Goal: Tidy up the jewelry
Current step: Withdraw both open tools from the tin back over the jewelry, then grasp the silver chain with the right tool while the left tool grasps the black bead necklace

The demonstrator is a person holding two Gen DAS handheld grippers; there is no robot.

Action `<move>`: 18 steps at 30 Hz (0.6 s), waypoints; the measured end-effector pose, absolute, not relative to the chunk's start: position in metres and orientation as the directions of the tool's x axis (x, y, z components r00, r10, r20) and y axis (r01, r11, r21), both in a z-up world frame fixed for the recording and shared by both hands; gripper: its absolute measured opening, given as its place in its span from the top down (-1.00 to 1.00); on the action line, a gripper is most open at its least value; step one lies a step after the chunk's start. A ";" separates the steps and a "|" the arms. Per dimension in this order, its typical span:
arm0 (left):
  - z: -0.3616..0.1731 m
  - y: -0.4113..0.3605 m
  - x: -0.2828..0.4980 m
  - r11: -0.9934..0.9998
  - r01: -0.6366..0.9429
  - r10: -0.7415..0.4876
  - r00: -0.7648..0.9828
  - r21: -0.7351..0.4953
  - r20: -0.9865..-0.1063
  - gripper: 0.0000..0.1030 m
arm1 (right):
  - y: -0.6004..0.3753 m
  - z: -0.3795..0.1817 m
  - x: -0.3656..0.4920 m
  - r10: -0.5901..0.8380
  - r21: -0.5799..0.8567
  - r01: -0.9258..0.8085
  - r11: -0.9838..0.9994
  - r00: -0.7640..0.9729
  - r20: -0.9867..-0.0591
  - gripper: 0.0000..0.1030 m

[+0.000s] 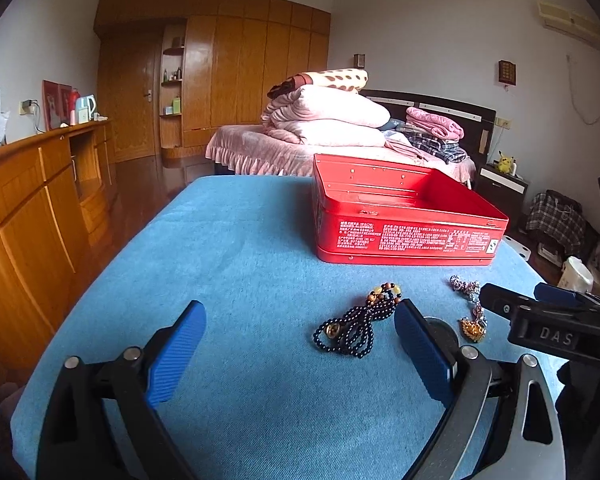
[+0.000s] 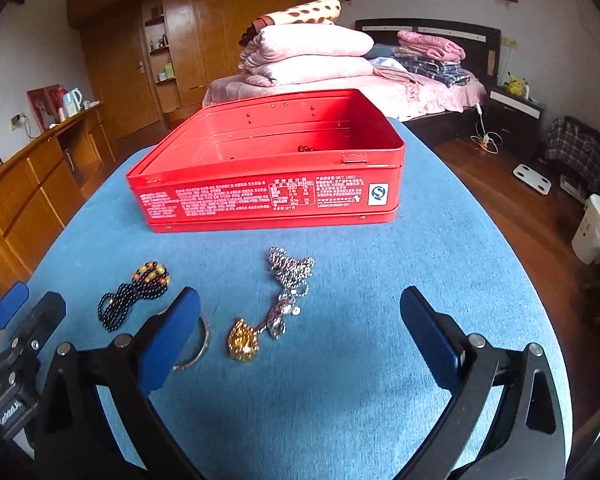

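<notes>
1. Blue-padded and spread wide, our left gripper (image 1: 300, 344) and right gripper (image 2: 300, 336) both hover low over the cloth (image 2: 340, 392), each with its jaws apart and nothing between them.
2. From the left wrist, the dark beads (image 1: 354, 322) lie just ahead, at about one o'clock, close to the right-hand pad (image 1: 420, 354) but not between the pads. We cannot tell whether they touch it.
3. From the right wrist, the gold pendant (image 2: 242, 340) sits at about eleven o'clock, joined to a silver chain (image 2: 290, 272) that runs away toward twelve. A thin bangle (image 2: 198, 346) lies partly hidden behind the left-hand pad (image 2: 168, 344).
4. Farther out at twelve o'clock stands the open red tin (image 2: 260, 196), with what looks like a small red item already inside; it is too small to name.
5. We judge the step in hand to be the next pick. To do it well, we should centre the jaws over one piece, come straight down, and close on a bunched part of it.
6. Loose strands may trail, so we should lift clear of the tin's near wall before letting go.
</notes>
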State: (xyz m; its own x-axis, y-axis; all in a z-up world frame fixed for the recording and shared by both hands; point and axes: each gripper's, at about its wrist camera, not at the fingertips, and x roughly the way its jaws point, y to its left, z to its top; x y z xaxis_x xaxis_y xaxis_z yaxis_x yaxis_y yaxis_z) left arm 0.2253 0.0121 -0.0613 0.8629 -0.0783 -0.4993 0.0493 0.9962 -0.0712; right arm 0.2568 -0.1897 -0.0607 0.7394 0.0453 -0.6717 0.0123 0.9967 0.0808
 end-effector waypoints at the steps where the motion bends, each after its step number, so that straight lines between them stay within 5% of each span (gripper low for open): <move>1: -0.061 0.011 0.227 0.995 0.056 -0.087 0.860 -0.077 -0.503 -0.81 | -0.188 -0.061 0.258 0.035 0.073 0.019 0.997 0.740 -0.672 -0.88; 4: -0.061 0.008 0.230 0.994 0.074 -0.107 0.854 -0.084 -0.509 -0.81 | -0.183 -0.065 0.264 0.022 0.054 0.021 0.998 0.727 -0.686 -0.85; 7: -0.062 0.003 0.233 0.993 0.087 -0.114 0.847 -0.076 -0.520 -0.81 | -0.182 -0.071 0.270 0.032 0.069 0.025 0.997 0.699 -0.714 -0.53; 15: -0.063 -0.002 0.237 0.990 0.108 -0.139 0.832 -0.088 -0.537 -0.81 | -0.190 -0.081 0.287 0.040 0.103 0.062 0.993 0.636 -0.771 -0.32; 18: -0.063 -0.003 0.238 0.990 0.110 -0.138 0.830 -0.084 -0.540 -0.81 | -0.185 -0.083 0.289 0.009 0.062 0.063 0.996 0.624 -0.781 -0.09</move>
State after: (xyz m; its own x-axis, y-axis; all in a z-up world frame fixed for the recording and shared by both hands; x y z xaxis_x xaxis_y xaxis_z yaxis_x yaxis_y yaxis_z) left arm 0.2379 -0.0027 -0.0630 0.8304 -0.1378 -0.5399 0.1100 0.9904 -0.0836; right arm 0.2889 -0.1851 -0.0828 0.6245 0.0087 -0.7810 0.0634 0.9961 0.0619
